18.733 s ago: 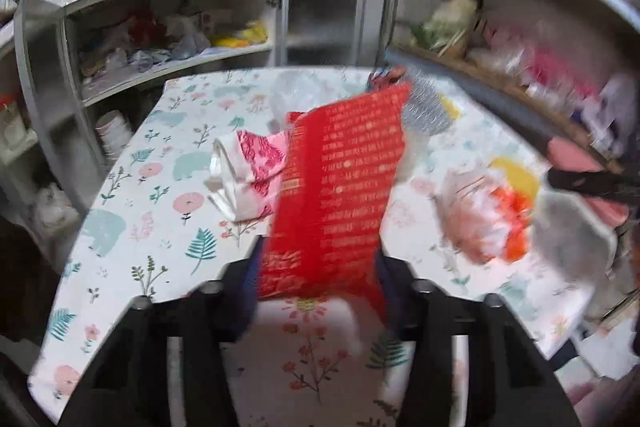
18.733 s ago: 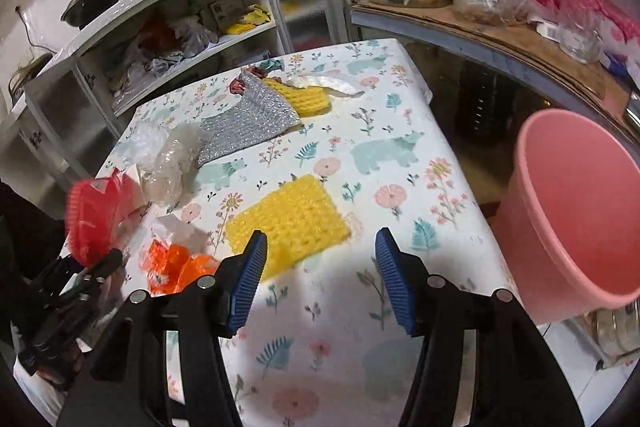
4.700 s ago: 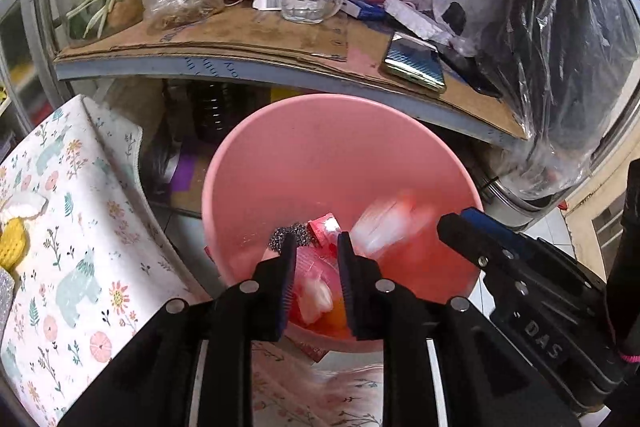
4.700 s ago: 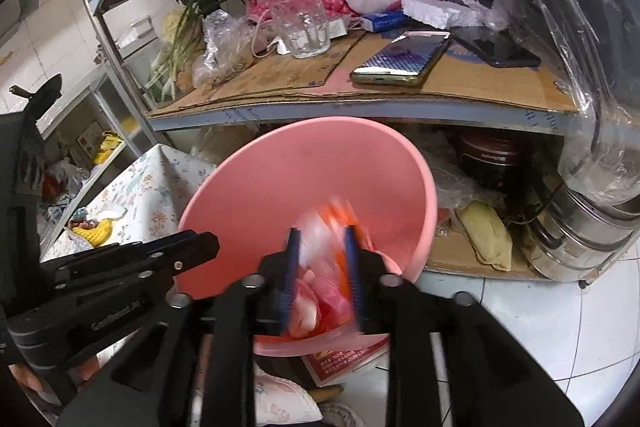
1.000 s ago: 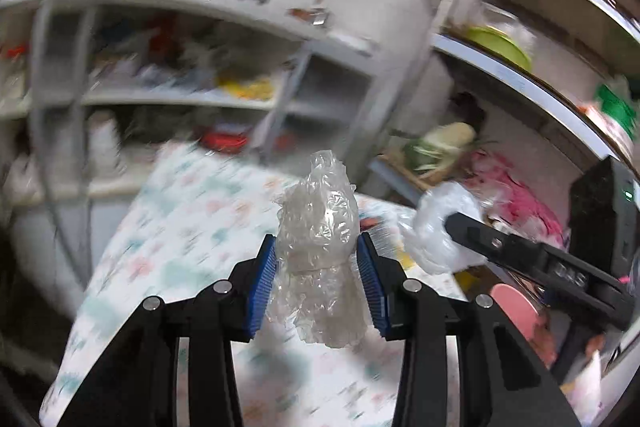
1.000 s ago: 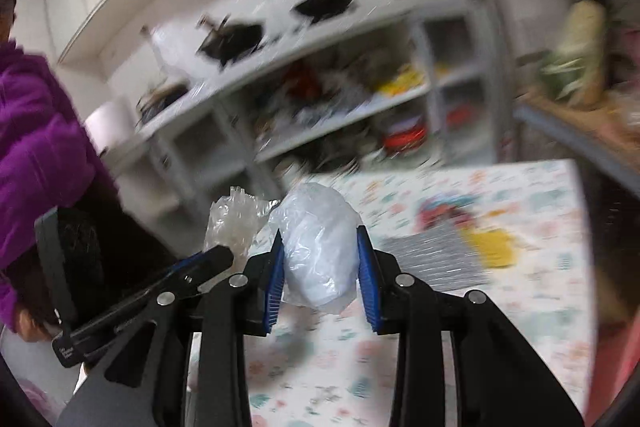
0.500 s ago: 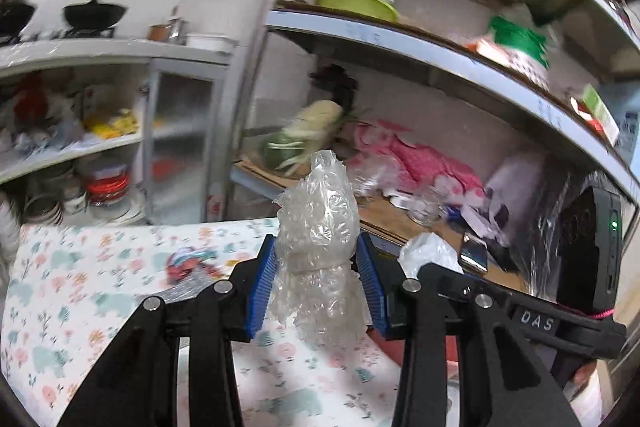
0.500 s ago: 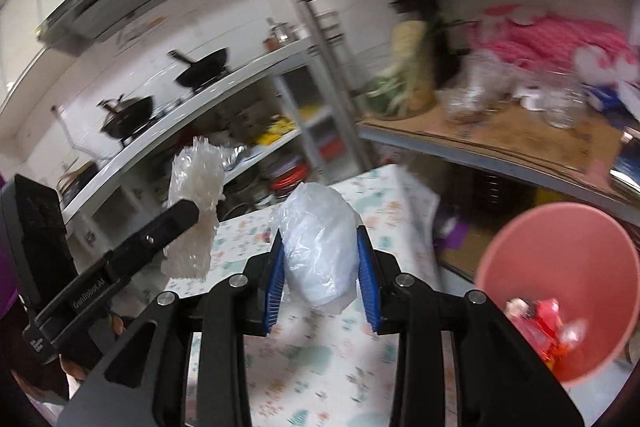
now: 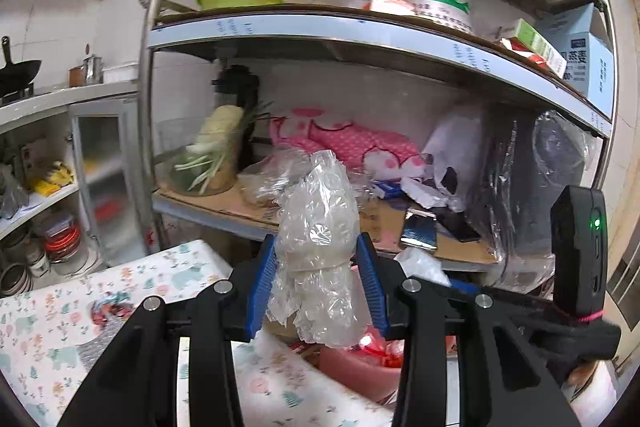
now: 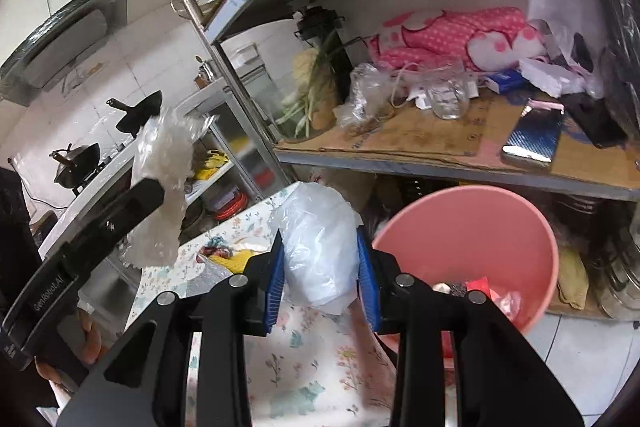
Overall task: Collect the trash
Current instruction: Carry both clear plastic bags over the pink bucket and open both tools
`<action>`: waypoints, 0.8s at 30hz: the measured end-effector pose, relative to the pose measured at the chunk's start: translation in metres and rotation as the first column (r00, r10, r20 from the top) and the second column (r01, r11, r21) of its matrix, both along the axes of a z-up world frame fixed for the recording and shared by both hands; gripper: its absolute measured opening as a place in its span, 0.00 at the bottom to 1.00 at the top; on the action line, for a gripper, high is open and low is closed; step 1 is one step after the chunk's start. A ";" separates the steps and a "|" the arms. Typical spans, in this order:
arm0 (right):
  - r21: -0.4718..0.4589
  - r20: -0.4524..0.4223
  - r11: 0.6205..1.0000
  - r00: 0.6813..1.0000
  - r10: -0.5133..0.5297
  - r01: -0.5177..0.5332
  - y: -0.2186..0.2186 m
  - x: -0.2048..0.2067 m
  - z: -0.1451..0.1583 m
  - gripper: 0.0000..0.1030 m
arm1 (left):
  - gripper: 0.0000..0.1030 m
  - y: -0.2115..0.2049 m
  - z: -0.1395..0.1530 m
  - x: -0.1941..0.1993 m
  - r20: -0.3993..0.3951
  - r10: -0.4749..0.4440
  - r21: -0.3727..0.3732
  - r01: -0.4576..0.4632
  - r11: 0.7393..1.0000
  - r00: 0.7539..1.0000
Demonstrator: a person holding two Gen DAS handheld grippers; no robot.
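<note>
Nearer now: pink round bucket [image 10: 472,227]

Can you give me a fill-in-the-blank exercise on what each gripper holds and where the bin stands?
1. The left gripper is shut on a crumpled ____ plastic bag.
2. The right gripper grips a ____ plastic bag.
3. The bucket holding trash is ____ in colour.
4. The blue phone lies on the shelf ____ the bucket.

Missing words: clear; white; pink; above

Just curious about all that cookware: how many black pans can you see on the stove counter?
2 in the right wrist view: one black pan propped higher on the counter, another black wok lower left. More may be hidden behind the crumpled clear plastic.
</note>
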State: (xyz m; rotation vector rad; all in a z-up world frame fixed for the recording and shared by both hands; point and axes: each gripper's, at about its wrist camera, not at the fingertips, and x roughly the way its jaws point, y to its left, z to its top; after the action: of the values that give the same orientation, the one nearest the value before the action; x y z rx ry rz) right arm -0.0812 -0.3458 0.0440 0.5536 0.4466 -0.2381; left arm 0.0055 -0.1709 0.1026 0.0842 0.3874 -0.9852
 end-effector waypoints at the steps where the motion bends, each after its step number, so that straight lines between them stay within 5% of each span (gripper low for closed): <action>1: 0.000 -0.002 1.000 1.000 -0.002 0.002 -0.001 -0.002 -0.001 0.33 | 0.39 -0.005 -0.001 -0.003 0.000 -0.006 0.001 0.006 1.000 1.000; 6: -0.031 -0.036 0.998 0.998 -0.050 0.049 -0.010 -0.015 -0.008 0.33 | 0.39 -0.037 -0.010 -0.010 -0.079 0.030 -0.002 -0.031 1.000 0.996; 24: 0.072 -0.065 0.983 0.984 -0.165 0.169 -0.065 -0.053 -0.046 0.33 | 0.39 -0.129 -0.071 -0.027 -0.158 -0.031 0.252 0.070 0.965 0.987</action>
State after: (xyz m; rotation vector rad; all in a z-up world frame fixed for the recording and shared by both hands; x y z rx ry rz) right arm -0.1345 -0.4109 -0.0018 0.6625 0.4687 -0.4003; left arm -0.0216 -0.2996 0.0311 0.2556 0.6563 -0.9909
